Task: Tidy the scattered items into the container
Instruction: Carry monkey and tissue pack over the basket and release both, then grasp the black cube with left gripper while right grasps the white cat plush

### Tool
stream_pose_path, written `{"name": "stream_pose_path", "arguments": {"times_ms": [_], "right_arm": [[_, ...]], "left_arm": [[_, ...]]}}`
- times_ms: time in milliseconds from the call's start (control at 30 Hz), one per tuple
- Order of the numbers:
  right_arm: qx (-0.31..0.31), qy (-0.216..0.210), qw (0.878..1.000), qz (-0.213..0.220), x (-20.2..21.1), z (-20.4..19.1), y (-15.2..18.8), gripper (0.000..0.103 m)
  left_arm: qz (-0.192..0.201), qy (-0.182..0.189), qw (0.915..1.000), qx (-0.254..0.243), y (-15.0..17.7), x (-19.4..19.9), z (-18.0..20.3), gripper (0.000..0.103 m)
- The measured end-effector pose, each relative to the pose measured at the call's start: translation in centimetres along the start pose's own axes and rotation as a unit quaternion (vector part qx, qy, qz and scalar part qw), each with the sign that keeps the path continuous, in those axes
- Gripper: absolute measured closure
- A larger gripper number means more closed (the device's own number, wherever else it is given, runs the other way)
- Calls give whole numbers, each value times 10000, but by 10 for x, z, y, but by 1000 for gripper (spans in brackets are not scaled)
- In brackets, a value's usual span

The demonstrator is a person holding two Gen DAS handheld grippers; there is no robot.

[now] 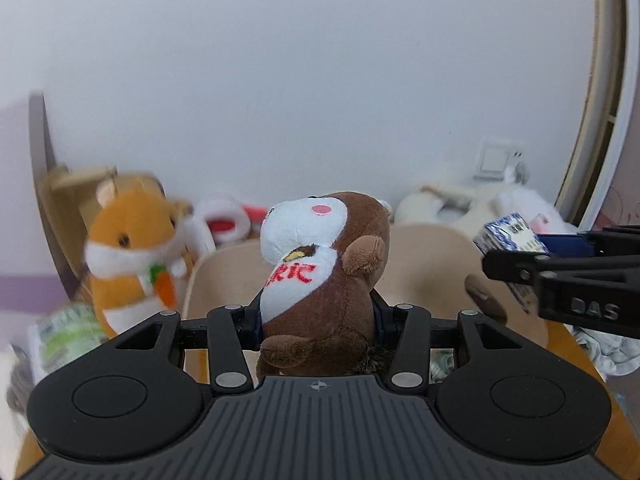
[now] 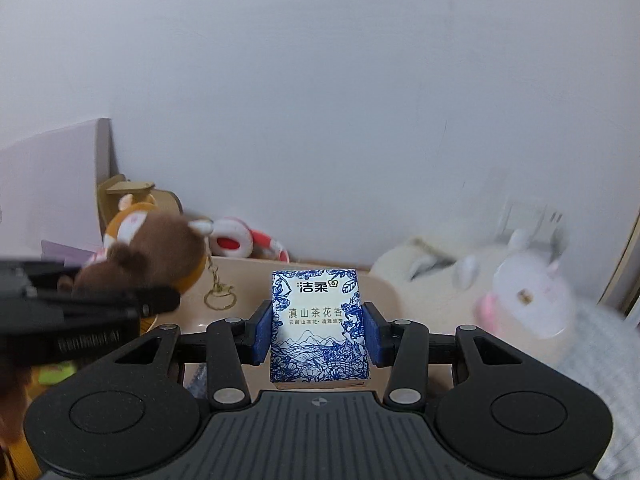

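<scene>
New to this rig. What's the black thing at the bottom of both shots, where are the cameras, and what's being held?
No robot arm here: a person holds a two-finger gripper in each hand, and each carries a fisheye camera looking forward along its fingers. The black shape at the bottom is that gripper's own body.

In the left wrist view, the left gripper is shut on a brown plush monkey. In the right wrist view, the right gripper is shut on a blue-and-white tissue pack. Each gripper also shows at the edge of the other's view.

Ahead lies a beige container. Around it are an orange plush hamster, a red-and-white plush and a white plush.
</scene>
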State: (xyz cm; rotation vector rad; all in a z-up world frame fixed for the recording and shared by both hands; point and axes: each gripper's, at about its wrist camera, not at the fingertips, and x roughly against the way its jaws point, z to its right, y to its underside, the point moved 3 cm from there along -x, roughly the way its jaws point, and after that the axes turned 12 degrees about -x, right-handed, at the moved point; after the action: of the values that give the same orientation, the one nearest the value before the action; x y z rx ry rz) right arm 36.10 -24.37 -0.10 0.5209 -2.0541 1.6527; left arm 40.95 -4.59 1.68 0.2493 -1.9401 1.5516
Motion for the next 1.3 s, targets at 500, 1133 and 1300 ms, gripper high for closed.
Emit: {"name": "stream_pose_path", "arguments": {"times_ms": [500, 1133, 1300], "right_arm": [[484, 622, 9935, -820, -78, -1, 31, 50], [783, 879, 9927, 278, 39, -4, 62, 0], [650, 942, 9920, 535, 84, 5, 90, 0]], "left_arm": [[-791, -273, 9961, -267, 21, -58, 1, 47], [145, -781, 9964, -289, 39, 56, 3, 19], [299, -853, 9957, -211, 66, 87, 8, 18]]}}
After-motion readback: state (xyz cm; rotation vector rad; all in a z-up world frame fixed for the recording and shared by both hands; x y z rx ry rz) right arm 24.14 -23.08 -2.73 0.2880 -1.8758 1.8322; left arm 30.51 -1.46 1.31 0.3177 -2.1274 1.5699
